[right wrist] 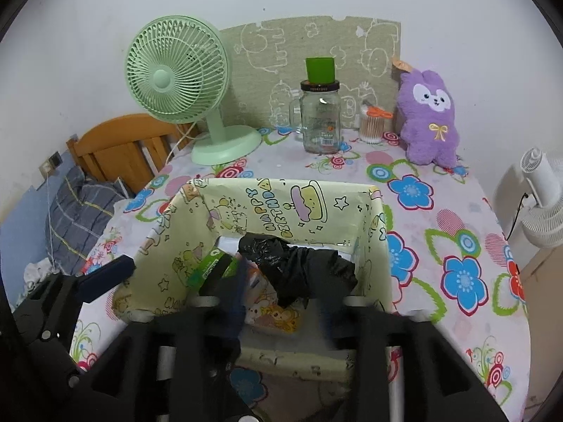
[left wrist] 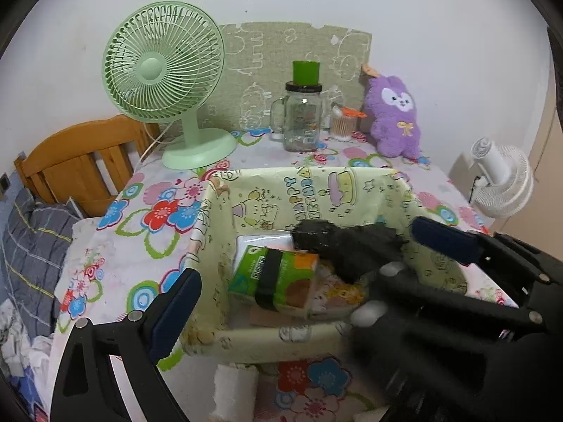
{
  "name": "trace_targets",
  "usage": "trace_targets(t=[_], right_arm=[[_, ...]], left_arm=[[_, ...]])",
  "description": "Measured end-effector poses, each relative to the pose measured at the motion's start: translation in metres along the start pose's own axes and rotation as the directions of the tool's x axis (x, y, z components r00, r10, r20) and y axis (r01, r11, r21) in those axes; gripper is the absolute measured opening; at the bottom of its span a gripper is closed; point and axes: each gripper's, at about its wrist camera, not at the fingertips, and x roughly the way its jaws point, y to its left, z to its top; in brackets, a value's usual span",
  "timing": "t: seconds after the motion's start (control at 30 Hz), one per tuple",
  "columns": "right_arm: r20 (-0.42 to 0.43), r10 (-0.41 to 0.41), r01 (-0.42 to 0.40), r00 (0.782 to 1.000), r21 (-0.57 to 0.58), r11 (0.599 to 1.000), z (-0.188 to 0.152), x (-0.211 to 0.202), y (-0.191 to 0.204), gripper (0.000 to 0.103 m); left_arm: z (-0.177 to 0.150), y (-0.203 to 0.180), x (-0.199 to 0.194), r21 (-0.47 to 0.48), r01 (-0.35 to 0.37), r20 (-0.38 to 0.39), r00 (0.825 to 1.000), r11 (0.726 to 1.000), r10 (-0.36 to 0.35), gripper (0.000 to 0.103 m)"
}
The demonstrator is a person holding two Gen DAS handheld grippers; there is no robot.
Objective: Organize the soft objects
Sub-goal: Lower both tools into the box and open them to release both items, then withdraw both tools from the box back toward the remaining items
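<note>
The black plastic bag lies in the box just ahead of the right gripper, whose jaws stand open, empty.

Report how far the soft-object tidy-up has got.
Done: the green tissue pack and the black bundle lie in the yellow box. In hand: nothing; the right gripper stands open beside the bundle, the left gripper open, straddling the box. Left: the purple plush sits on the table.
</note>
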Motion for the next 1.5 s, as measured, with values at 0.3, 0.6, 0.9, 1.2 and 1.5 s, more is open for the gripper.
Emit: trace_targets(t=[0.3, 0.6, 0.9, 1.2, 1.5], right_arm=[[0.035, -0.028, 0.028, 0.999, 0.004, 1.000, -0.009, -0.027, 0.003, 0.077], [0.072, -0.042, 0.042, 0.996, 0.001, 0.999, -0.015, -0.055, 0.004, 0.090], [0.118, -0.059, 0.059, 0.991, -0.002, 0.998, -0.020, -0.081, 0.009, 0.100], [0.141, -0.054, 0.055, 0.989, -0.002, 0.998, -0.030, -0.101, 0.009, 0.101], [0.159, -0.052, 0.054, 0.986, -0.011, 0.998, -0.043, -0.119, 0.012, 0.101]], left_arm=[[-0.007, -0.007, -0.023, 0.010, 0.000, 0.038, 0.999, 1.000, 0.000, 0.099], [-0.013, -0.013, -0.048, 0.012, 0.004, 0.081, 0.997, 1.000, -0.005, 0.100], [-0.017, -0.016, -0.071, 0.016, 0.002, 0.127, 0.992, 1.000, -0.004, 0.100], [-0.027, -0.023, -0.087, 0.023, -0.002, 0.150, 0.989, 1.000, -0.002, 0.100], [-0.040, -0.028, -0.105, 0.023, 0.001, 0.172, 0.985, 1.000, -0.005, 0.100]])
